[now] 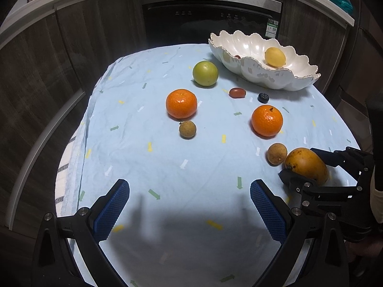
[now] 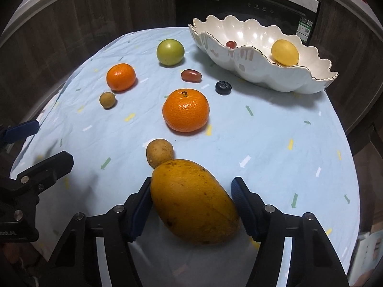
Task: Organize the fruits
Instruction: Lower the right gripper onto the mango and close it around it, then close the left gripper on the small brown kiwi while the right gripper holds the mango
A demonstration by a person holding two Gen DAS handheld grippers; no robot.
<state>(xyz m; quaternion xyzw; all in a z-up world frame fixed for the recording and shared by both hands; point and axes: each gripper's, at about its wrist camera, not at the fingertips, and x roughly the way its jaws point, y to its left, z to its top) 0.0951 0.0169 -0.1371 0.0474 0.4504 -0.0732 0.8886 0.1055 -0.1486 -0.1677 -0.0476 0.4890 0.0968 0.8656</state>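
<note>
On the pale blue cloth, before dark cabinets:
Tablecloth (image 1: 148,124): covering the whole work surface, scattered with small arrow marks.
Bowl (image 2: 282,79): sitting at the far right of the cloth, white and scalloped with a gilt rim.
Right gripper (image 2: 191,196): straddling the mango, jaws spread wide; left pad touching or almost touching the fruit, right pad (image 2: 241,201) standing just off it, so not yet clamping.
Left gripper (image 1: 189,205): hovering over bare cloth at the near edge, blue pads gaping wide, gripping nothing.
Mango (image 2: 194,201): lying on its side at the near right of the cloth, between the right gripper's fingers.
Near tangerine (image 2: 185,110): resting mid-cloth, stem stub pointing up.
Far tangerine (image 2: 121,76): sitting to the left, well apart from the first.
Green fruit (image 2: 170,52): standing at the far side, near the bowl's left end.
Lemon (image 2: 284,52): lying inside the bowl, toward its right end.
Near longan (image 2: 159,152): touching or nearly touching the mango's far tip.
Far longan (image 2: 107,100): sitting just beside the far tangerine.
Red date (image 2: 190,75): lying on the cloth between green fruit and near tangerine.
Blueberry (image 2: 223,87): resting near the bowl's front wall.
Small red fruit (image 2: 231,44): peeking over the rim, inside the bowl's left half.
</note>
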